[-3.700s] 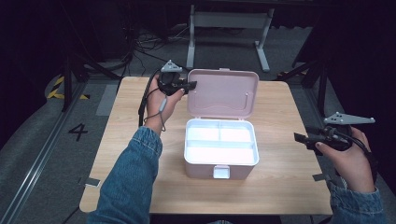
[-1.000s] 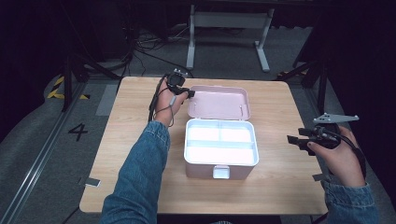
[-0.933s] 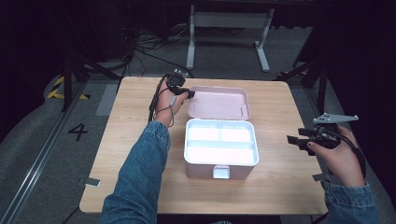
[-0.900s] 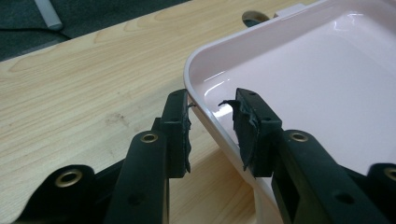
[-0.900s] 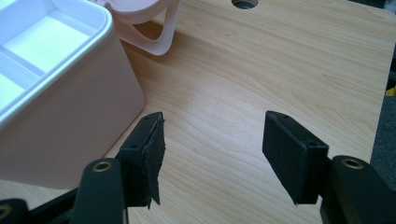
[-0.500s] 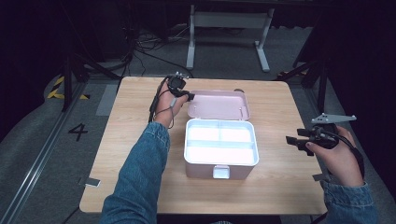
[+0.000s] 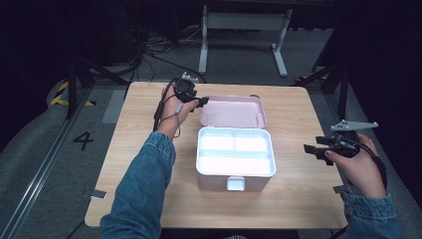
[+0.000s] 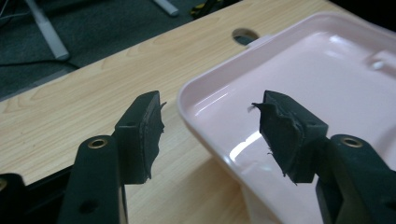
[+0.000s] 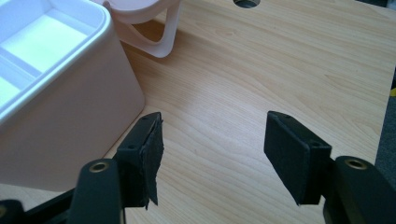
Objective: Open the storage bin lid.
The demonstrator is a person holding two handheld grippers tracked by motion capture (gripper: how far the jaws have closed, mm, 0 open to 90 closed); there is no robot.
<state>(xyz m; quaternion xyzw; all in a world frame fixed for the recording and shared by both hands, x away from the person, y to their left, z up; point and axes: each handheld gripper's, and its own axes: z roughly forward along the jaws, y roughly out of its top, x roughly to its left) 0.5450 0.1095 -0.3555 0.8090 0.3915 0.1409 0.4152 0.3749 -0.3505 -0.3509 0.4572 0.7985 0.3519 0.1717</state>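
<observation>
The pink box (image 7: 234, 164) sits open at the middle of the wooden table (image 7: 139, 164), its lid (image 7: 233, 111) laid back flat behind it, resting on the tabletop. The left gripper (image 7: 198, 103) is at the lid's left corner; its jaws have just been opening and now stand wide, the corner of the lid between them but the pads clear of it, so it holds nothing. The risk here is that a pad snags the rim as the hand draws away and flips the lid up or drags the whole box sideways. The right gripper (image 7: 313, 149) hovers open and empty off the box's right side, near it but apart, and a careless swing could knock the wall. Inside, a white tray (image 7: 235, 152) divides the box into two small compartments at the back and one long one in front; they look empty, though glare washes out the tray's floor.
</observation>
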